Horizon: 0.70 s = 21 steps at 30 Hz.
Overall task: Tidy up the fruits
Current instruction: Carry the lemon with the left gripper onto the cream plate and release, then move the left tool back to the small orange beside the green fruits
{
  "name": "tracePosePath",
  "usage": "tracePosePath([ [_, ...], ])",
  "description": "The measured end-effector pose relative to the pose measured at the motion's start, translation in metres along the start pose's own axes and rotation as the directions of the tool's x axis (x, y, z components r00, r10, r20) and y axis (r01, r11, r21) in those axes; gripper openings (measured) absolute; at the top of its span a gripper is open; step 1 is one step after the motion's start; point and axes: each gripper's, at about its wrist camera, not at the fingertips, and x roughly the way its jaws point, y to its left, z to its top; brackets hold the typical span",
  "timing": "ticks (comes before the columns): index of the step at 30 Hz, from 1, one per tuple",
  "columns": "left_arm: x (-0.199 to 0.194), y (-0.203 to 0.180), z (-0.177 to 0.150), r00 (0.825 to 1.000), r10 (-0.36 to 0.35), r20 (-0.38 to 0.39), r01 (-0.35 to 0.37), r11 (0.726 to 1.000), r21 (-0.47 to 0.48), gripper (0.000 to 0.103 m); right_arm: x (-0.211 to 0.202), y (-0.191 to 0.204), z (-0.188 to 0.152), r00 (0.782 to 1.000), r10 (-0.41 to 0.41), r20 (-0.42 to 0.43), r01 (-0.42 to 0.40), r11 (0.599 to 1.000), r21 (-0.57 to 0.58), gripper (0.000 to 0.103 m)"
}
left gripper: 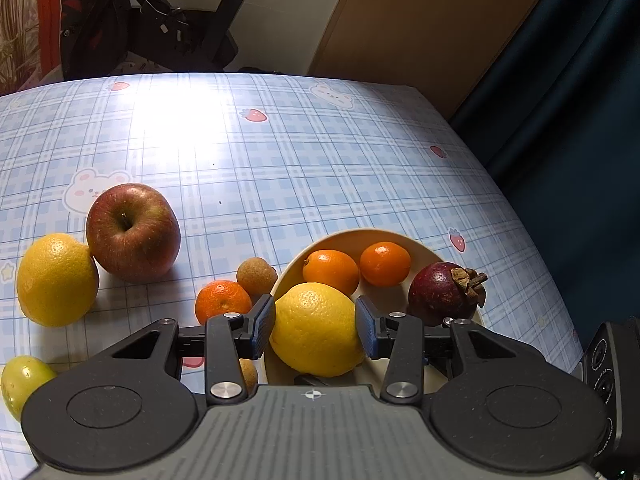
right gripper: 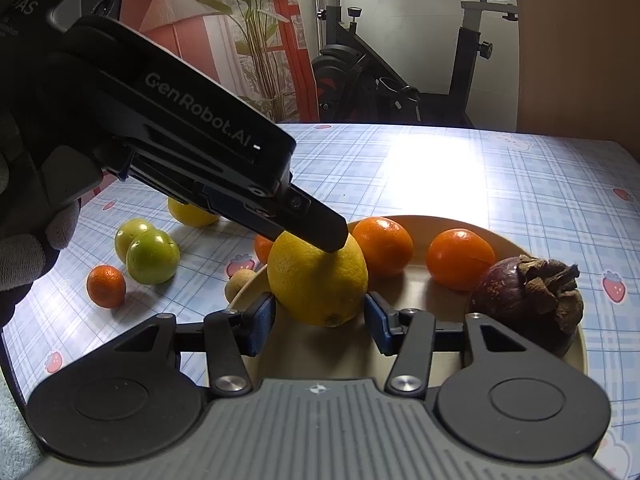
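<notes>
The left claw (left gripper: pixel 315 328) is closed on a lemon (left gripper: pixel 316 330), one pad on each flank of the fruit, and holds it over the near part of a cream plate (left gripper: pixel 404 292). In the right wrist view the left claw reaches in from the upper left, its tip laid on the top of the same lemon (right gripper: pixel 318 278). The right claw (right gripper: pixel 320 316) has its pads standing on either side of that lemon's lower end; it cannot be told whether they touch the peel or stand slightly clear. Beyond the left claw, two small oranges (left gripper: pixel 331 270) lie on the plate, and a dark purple mangosteen (left gripper: pixel 444 294) sits at the plate's right rim. Left of the left claw, on the checked tablecloth (left gripper: pixel 280 160), lie a small orange, a brown round fruit, an apple (left gripper: pixel 132 232) and a second lemon (left gripper: pixel 56 280) touching the apple. The held lemon is judged firm, moderately heavy and waxy; its pebbled peel gives fair grip but the rounded form can roll. Grasp it across the widest middle, not at the tapered ends. Its long axis runs roughly fore and aft of the left claw, and its nub end points toward the right claw's camera.
</notes>
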Motion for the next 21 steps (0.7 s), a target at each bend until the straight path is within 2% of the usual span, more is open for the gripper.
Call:
tracePosePath([
  [5, -0.022, 0.004, -0.004, 0.998, 0.014, 0.054, -0.014, 1.000, -0.005, 0.046, -0.006, 0.002, 0.003, 1.000, -0.012, 0.006, 0.012, 1.000, 0.007, 0.057],
  [10, -0.059, 0.017, -0.022, 0.986, 0.050, 0.159, -0.043, 0.998, -0.045, 0.047, -0.016, 0.005, 0.004, 0.999, -0.024, 0.030, 0.024, 0.999, 0.022, 0.057],
  [14, -0.086, 0.032, -0.039, 0.975, 0.107, 0.197, -0.092, 0.992, -0.084, 0.047, -0.025, 0.009, 0.005, 0.999, -0.022, 0.043, 0.021, 0.999, 0.035, 0.057],
  [19, -0.125, 0.063, -0.062, 0.947, 0.165, 0.277, -0.106, 0.971, -0.214, 0.047, -0.037, 0.014, 0.011, 0.997, 0.014, 0.072, -0.020, 0.997, 0.079, 0.057],
  [21, -0.131, 0.073, -0.068, 0.943, 0.175, 0.283, -0.106, 0.964, -0.243, 0.047, -0.039, 0.020, 0.013, 0.997, 0.015, 0.073, -0.020, 0.998, 0.065, 0.057],
])
